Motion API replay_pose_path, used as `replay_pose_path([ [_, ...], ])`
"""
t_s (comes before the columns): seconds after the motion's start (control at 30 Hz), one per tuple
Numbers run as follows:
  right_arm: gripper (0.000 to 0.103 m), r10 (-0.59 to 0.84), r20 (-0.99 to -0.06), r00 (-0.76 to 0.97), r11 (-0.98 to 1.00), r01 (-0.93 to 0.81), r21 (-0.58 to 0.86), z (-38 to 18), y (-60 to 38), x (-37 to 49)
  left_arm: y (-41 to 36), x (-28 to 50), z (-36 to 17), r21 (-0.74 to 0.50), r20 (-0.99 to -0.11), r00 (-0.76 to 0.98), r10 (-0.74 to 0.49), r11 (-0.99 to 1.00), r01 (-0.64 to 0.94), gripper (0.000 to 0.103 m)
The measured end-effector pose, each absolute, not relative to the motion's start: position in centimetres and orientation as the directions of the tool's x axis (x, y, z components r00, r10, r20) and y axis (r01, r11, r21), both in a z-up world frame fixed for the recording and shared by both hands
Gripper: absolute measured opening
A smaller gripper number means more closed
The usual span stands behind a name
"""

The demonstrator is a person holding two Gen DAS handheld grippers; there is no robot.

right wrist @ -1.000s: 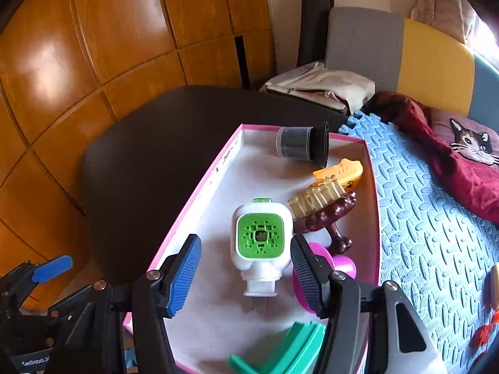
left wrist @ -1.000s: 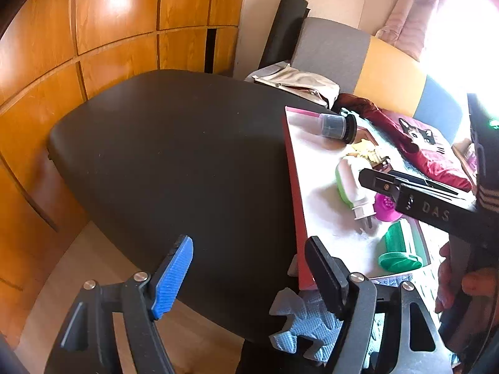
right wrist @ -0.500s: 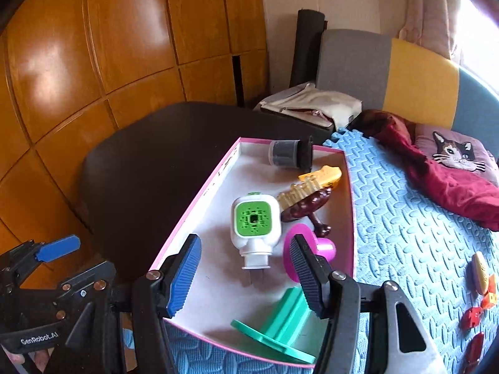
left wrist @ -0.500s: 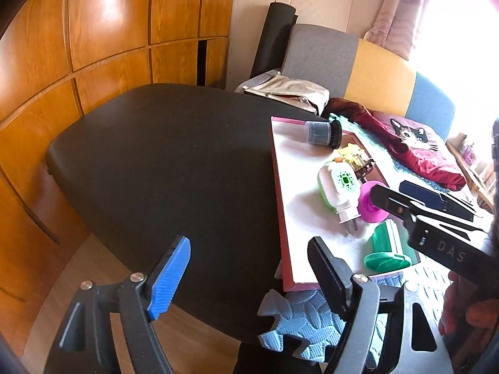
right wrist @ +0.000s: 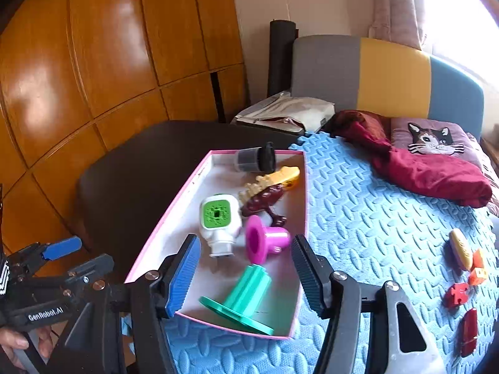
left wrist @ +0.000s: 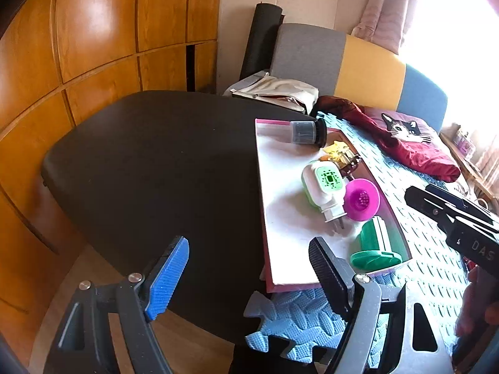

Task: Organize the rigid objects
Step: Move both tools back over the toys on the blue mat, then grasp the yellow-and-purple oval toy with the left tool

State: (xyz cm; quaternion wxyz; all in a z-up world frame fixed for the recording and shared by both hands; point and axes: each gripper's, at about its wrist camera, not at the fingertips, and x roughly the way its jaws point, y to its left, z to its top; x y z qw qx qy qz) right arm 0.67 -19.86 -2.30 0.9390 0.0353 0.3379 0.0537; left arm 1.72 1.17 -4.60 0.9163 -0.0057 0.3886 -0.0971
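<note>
Pink-rimmed tray [right wrist: 304,193], shallow, white inside, sits on the blue foam mat [right wrist: 374,218] at its edge beside the dark tabletop [left wrist: 156,162]; long axis runs away from the right wrist camera toward the sofa [right wrist: 374,71].

Contents, counted in the right wrist view:
- one green-faced white plug-in unit [right wrist: 218,221], prongs toward the camera, long axis roughly along the tray;
- one magenta funnel-shaped piece [right wrist: 265,240] on its side, wide mouth to the left;
- one teal spool-like piece [right wrist: 246,296] lying tilted, flange at the near wall;
- one dark cylindrical cap [right wrist: 255,157] on its side across the far end;
- one yellow-amber comb-like piece [right wrist: 274,179] and one dark maroon piece [right wrist: 265,201], touching, both diagonal.

On the mat to the right, well apart from the tray: about five small red, orange and yellow pieces [right wrist: 461,249].

Right gripper [right wrist: 246,275]: jaws apart, nothing clamped, hanging over the tray's near end.

Left gripper [left wrist: 249,274]: jaws wide and have just been opening; empty, over the tabletop edge beside the tray's near corner.
</note>
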Motion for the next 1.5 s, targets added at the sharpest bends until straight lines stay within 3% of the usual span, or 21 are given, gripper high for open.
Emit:
replay_pose_path([
  [0.37,0.061,-0.015,-0.614,0.79,0.988,0.105,0.111,-1.1,-29.0,-2.1,-2.4,1.8,-3.4,-0.08,-0.695,0.671,-0.257,0.956,0.283,0.08],
  [0.83,0.062,-0.424,-0.57,0.704,0.792,0.594,0.144,-1.1,-47.9,-9.1,-9.0,1.4,-2.8,-0.052,-0.712,0.609,-0.35,0.891,0.451,0.08],
  [1.03,0.062,-0.38,-0.626,0.682,0.658,0.674,0.335,-3.9,-53.3,-11.2,-13.5,1.8,-2.3,-0.041,-0.72,0.572,-0.392,0.848,0.529,0.08],
  [1.3,0.062,-0.344,-0.641,0.686,0.662,0.661,0.353,-4.0,-53.8,-11.0,-21.7,3.4,-2.9,-0.097,-0.758,0.457,-0.466,0.773,0.627,0.079],
  [1.5,0.062,-0.321,-0.639,0.699,0.665,0.647,0.373,-4.1,-53.2,-11.0,-28.5,4.6,-3.3,-0.132,-0.774,0.376,-0.509,0.711,0.691,0.071],
])
